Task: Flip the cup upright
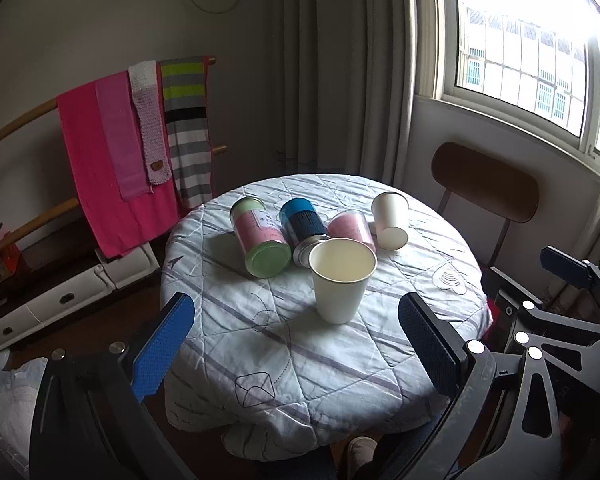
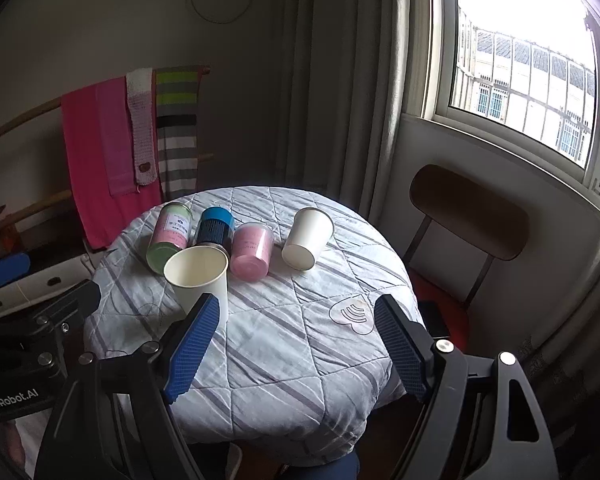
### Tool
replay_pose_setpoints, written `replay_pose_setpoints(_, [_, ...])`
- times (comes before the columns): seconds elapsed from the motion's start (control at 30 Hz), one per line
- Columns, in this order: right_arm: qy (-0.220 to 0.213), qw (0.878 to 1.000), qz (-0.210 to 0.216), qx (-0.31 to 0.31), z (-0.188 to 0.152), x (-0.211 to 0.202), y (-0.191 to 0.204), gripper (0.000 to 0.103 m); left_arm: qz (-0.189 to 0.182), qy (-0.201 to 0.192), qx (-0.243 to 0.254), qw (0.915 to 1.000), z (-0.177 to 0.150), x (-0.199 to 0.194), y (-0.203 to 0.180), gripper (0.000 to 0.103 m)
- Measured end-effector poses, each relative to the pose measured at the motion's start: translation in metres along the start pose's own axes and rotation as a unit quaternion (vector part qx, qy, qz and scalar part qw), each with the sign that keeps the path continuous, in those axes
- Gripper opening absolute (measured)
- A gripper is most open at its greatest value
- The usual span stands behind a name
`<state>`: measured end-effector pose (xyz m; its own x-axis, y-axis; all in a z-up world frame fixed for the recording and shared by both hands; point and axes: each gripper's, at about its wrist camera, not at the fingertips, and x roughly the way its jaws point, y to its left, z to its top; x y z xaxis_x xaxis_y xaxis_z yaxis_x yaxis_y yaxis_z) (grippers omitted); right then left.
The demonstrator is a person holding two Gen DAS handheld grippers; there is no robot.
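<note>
A white paper cup (image 1: 342, 280) stands upright on the round table, mouth up; it also shows in the right wrist view (image 2: 199, 276). A second white paper cup (image 1: 391, 220) (image 2: 306, 239) rests base up, tilted, at the far right of the table. My left gripper (image 1: 296, 348) is open and empty, held back from the near edge in line with the upright cup. My right gripper (image 2: 292, 344) is open and empty above the near right part of the table, apart from both cups.
Three canisters lie on their sides behind the upright cup: green-lidded pink (image 1: 260, 238), blue (image 1: 305, 226) and pink (image 1: 350, 226). The table wears a quilted cloth (image 1: 300, 360). A brown chair (image 1: 486, 184) stands at right by the window. A towel rack (image 1: 132, 140) stands at left.
</note>
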<state>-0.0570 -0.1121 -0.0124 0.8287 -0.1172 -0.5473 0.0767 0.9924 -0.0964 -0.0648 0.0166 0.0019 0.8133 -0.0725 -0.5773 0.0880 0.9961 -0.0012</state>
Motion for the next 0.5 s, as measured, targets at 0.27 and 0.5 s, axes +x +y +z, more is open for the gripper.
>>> replay_pose_setpoints(0.27, [0.005, 1.0, -0.002, -0.003, -0.001, -0.002, 0.002, 0.081, 0.005, -0.003, 0.002, 1.0, 0.005, -0.005, -0.003, 0.103])
replay_pose_setpoints(0.5, [0.029, 0.999, 0.019, -0.026, 0.014, 0.003, 0.0, 0.081, 0.023, 0.004, -0.009, 0.9997, 0.026, 0.0, -0.004, 0.103])
